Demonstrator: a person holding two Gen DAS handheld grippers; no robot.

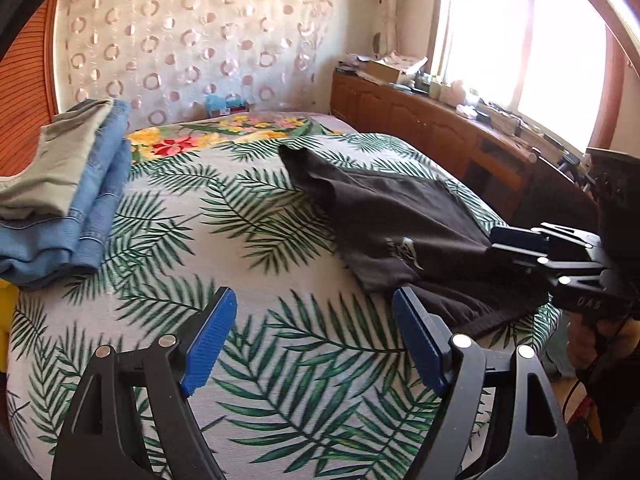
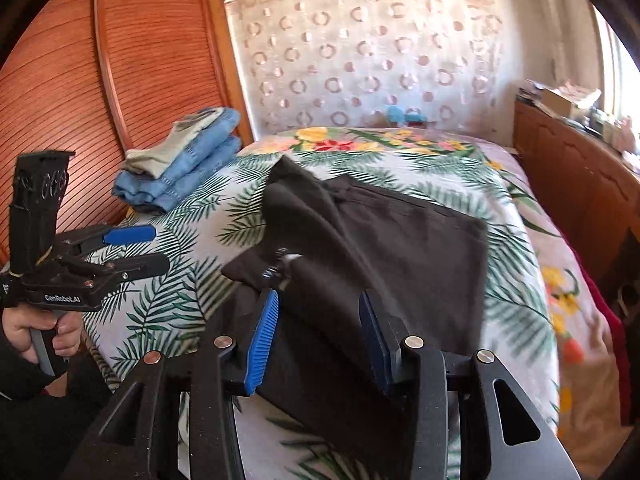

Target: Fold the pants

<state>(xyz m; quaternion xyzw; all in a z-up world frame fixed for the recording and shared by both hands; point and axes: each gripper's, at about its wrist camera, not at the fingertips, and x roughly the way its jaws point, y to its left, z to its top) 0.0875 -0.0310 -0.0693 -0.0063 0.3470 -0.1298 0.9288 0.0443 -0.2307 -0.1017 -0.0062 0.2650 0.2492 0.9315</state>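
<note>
Lying partly folded on the bed [image 1: 280,340], the black pants [image 2: 380,236] seemingly need another fold; both the left gripper [image 1: 314,330] and the right gripper [image 2: 320,334] gape empty.

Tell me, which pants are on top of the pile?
The grey-green pants top the pile. Blue jeans lie under them, and the black pants lie apart on the bed.
</note>
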